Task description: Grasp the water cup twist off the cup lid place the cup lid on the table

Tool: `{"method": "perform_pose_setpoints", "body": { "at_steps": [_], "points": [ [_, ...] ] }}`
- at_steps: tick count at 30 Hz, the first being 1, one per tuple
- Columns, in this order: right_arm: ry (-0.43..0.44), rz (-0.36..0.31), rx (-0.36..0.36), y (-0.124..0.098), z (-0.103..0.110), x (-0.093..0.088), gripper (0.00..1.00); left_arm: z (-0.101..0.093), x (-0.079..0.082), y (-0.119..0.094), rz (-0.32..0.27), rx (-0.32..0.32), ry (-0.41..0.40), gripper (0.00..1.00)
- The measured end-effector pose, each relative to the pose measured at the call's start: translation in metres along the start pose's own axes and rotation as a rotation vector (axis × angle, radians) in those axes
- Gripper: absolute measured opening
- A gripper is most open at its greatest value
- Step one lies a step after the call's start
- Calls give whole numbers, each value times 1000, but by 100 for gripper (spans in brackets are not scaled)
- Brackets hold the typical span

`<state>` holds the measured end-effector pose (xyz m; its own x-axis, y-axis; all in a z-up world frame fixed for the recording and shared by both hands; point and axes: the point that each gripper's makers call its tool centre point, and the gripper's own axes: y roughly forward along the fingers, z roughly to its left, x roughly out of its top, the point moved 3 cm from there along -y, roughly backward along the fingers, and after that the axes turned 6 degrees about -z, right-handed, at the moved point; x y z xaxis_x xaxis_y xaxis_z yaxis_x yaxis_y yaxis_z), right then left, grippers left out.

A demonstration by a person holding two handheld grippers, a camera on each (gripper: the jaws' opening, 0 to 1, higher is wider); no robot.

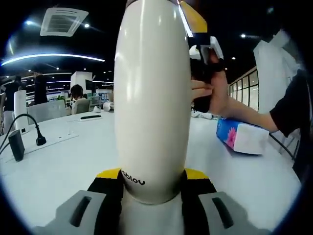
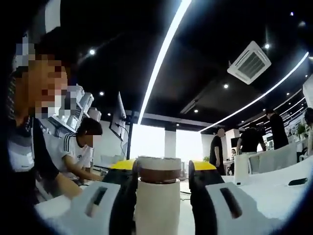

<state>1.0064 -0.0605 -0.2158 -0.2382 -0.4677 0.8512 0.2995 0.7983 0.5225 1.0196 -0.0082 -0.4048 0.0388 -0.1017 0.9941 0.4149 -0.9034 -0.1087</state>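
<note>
clamped low between the left gripper (image 1: 152, 183)'s yellow-tipped jaws, the cream water cup (image 1: 152, 98) stands lifted above the white table (image 1: 63, 161). at its top the right gripper (image 2: 161, 171) is closed on the brown cup lid (image 2: 159, 169). a blue tissue box (image 1: 242, 136) lies on the table nearby.

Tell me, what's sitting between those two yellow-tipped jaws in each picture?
In the left gripper view, the white water cup stands clamped between them. In the right gripper view, the jaws close on the cup's top end, at the cup lid.
</note>
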Motion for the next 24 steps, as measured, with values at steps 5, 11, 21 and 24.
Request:
{"method": "perform_pose_setpoints", "body": {
  "at_steps": [5, 11, 21, 24],
  "points": [
    [0, 15, -7, 0, 6, -2, 44, 0, 0, 0, 0, -1, 1, 48],
    [-23, 37, -48, 2, 16, -4, 45, 0, 0, 0, 1, -2, 0, 48],
    [-169, 71, -205, -6, 11, 6, 52, 0, -1, 0, 1, -1, 1, 48],
    [-158, 70, -239, -6, 15, 6, 53, 0, -1, 0, 1, 0, 1, 48]
  ]
}}
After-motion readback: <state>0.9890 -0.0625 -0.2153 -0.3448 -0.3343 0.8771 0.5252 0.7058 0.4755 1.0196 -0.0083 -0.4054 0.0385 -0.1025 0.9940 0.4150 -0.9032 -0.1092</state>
